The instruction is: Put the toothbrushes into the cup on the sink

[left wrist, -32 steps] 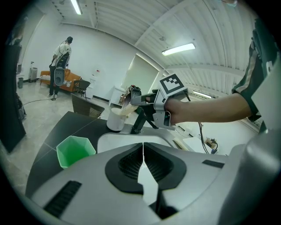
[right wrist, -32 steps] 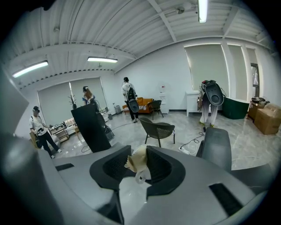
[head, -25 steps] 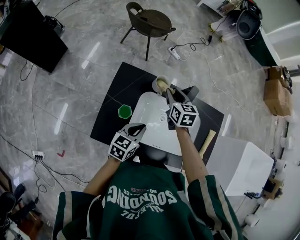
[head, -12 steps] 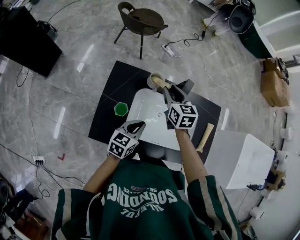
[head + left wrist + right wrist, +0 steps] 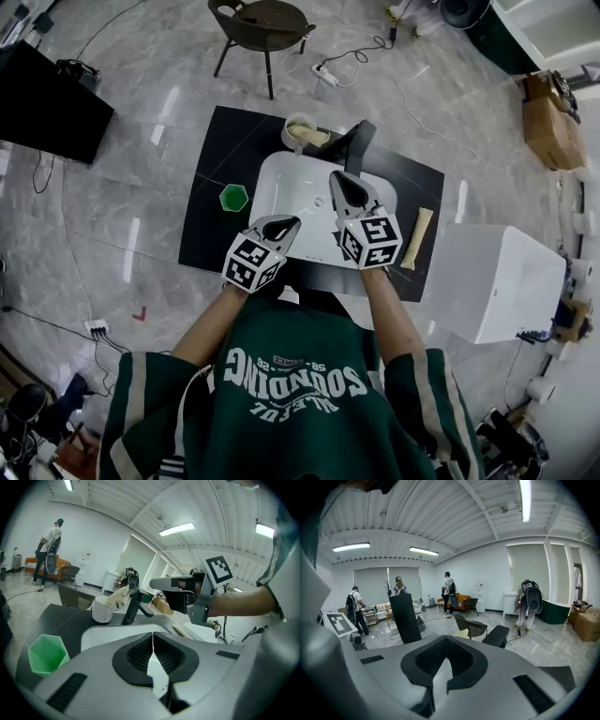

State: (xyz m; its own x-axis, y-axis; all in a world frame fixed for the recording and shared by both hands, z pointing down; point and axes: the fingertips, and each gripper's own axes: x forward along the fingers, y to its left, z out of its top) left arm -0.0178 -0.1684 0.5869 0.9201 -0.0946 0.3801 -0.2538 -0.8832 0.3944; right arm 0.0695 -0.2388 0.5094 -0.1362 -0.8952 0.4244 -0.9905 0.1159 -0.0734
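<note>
1. Black worktop, standing on a grey stone floor and carrying the task's things
2. White sink set into the worktop, with a black tap at its far rim
3. The person's two forearms reach forward side by side from the torso, each tilted slightly downward
4. Right claw, the further forward, poised above the basin and pointing toward the tap; its jaws have just closed and now meet with nothing between them
5. Left claw, held back over the sink's near rim; its jaws meet and it is empty
6. White cup at the sink's far-left corner, just beside the tap, with a pale toothbrush leaning out of it
7. Green hexagonal container on the worktop, left of the sink
8. Pale elongated item lying on the worktop, right of the sink
</note>
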